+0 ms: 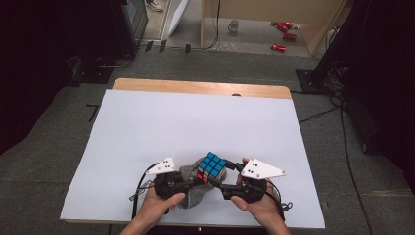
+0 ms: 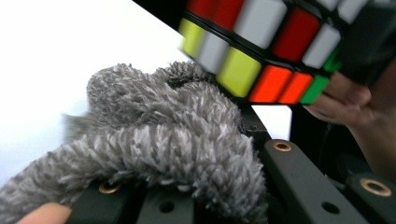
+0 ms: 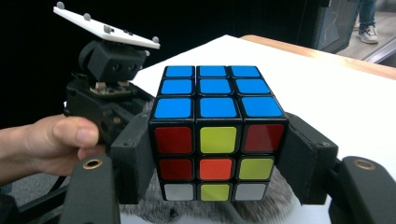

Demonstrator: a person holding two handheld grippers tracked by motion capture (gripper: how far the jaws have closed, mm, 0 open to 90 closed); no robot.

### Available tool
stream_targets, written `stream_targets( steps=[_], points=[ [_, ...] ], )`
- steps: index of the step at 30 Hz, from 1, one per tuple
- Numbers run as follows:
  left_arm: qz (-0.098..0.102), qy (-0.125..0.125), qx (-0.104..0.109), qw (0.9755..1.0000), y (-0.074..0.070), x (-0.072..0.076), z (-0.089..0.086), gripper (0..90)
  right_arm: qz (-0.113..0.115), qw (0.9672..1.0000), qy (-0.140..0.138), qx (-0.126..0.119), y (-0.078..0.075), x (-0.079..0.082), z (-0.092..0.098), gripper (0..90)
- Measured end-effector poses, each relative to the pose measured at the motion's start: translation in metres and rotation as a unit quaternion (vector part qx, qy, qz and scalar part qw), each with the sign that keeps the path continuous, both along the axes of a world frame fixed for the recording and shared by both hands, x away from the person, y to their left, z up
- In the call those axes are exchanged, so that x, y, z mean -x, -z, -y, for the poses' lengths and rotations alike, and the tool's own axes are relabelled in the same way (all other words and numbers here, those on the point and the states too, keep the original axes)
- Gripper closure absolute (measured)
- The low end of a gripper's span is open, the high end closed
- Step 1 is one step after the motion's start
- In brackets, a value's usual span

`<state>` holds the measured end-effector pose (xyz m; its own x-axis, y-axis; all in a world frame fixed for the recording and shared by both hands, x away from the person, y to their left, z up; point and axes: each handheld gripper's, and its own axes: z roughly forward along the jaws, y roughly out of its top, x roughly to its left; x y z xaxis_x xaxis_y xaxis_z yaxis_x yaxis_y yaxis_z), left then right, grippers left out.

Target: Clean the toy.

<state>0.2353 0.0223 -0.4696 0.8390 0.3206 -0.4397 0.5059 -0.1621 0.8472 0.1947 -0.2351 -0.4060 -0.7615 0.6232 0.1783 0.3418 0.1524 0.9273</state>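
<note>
A white sheet (image 1: 195, 127) is covering the wooden table (image 1: 200, 87). A grey fluffy cloth (image 1: 195, 188) is lying on the sheet near its front edge, roughly at the middle.

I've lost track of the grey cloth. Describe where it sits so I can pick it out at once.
Start at the white table sheet and go to its near edge, where both hands meet. The grey cloth is bunched between the left gripper and right gripper, just under the puzzle cube that the right one clamps. It is the one soft, shaggy grey thing there; the cube is hard and bright-coloured.
</note>
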Motion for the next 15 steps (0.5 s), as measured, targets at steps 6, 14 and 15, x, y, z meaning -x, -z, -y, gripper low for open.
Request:
stream_targets(
  steps=[6,14,15],
  points=[
    [0.017,0.003,-0.014,0.9998,-0.001,0.005,0.007,81.0,0.003,0.9999,-0.005,0.012,0.003,0.001,-0.006,35.2],
    [-0.003,-0.052,0.002,0.9986,-0.003,-0.005,-0.011,81.5,0.000,1.0000,0.001,-0.001,0.001,0.000,0.002,35.2],
    [-0.003,-0.052,0.002,0.9986,-0.003,-0.005,-0.011,81.2,0.001,1.0000,-0.001,-0.003,0.000,0.001,0.001,35.2]
  ],
)
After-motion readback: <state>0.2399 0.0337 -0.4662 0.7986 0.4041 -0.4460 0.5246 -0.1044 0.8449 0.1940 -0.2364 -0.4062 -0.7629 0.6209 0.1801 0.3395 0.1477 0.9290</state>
